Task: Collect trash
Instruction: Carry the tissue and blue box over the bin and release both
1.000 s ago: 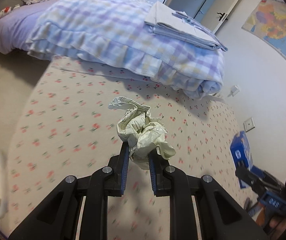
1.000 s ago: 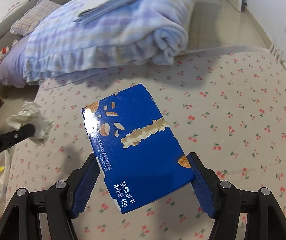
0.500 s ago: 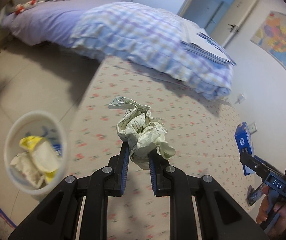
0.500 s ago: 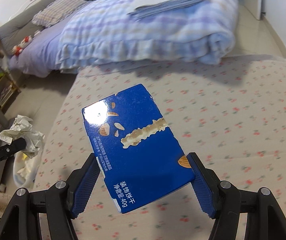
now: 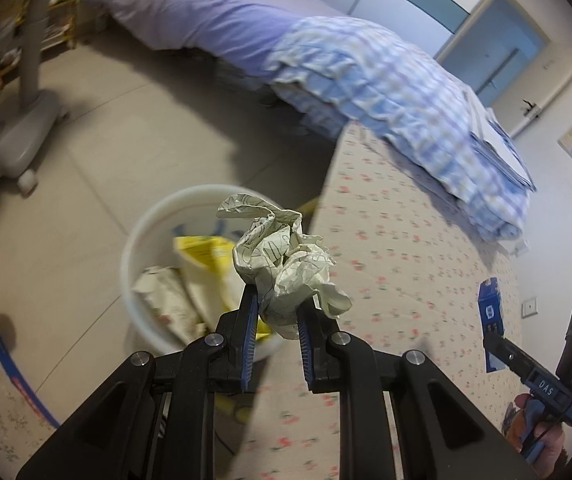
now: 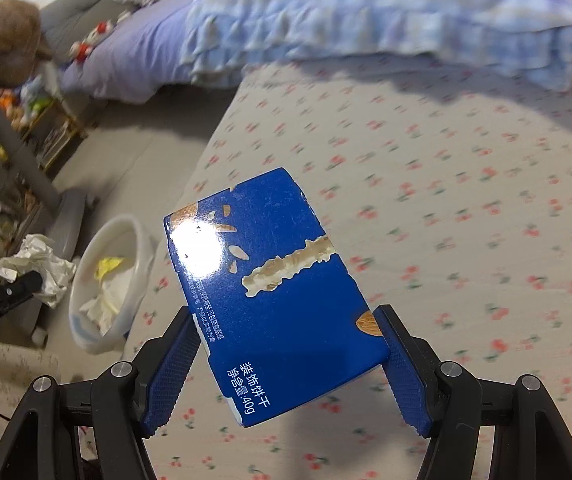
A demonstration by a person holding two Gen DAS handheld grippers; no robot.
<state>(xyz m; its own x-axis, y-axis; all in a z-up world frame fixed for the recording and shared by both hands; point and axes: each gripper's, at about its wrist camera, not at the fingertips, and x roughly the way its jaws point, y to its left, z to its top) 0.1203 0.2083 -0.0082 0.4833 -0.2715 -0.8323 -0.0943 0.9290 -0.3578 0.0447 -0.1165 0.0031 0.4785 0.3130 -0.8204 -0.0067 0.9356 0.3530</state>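
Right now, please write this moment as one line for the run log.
left gripper: shut on crumpled paper | right gripper: shut on blue box | white bin: on floor, holds trash

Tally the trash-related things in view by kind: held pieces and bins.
Crumpled paper wads held: 1, the crumpled paper in the left tongs
Blue boxes held: 1, the blue biscuit box in the right tongs
Bins: 1, the white bin on the floor
Total: 3
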